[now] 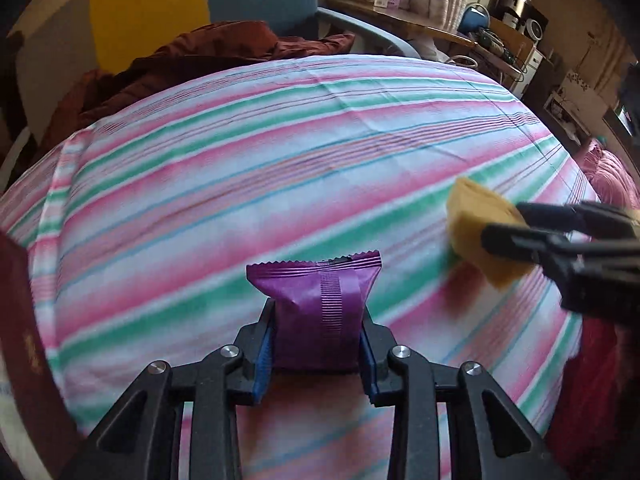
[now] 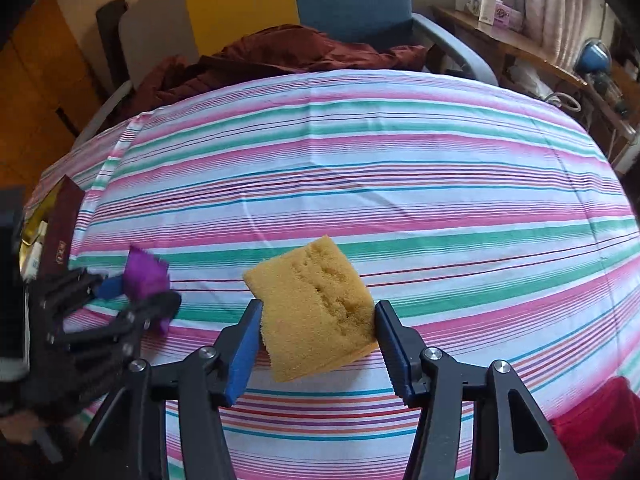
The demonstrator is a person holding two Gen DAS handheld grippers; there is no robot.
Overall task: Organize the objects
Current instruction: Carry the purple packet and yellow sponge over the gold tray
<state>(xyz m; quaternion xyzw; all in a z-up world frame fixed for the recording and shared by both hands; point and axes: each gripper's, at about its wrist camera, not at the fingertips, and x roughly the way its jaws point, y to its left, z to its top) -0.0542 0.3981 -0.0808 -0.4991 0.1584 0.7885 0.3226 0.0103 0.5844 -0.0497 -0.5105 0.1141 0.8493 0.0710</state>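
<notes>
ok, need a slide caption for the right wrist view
Right gripper holds a yellow sponge above the striped cloth; left gripper alongside grips a purple packet.

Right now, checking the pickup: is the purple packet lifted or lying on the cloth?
Lifted: the left tool is shut on the purple packet, which stands on end above the striped cloth.

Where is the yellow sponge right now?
The yellow sponge is pinched in the right tool, above the striped cloth. In the left wrist view it shows at the right edge, right of the purple packet.
</notes>
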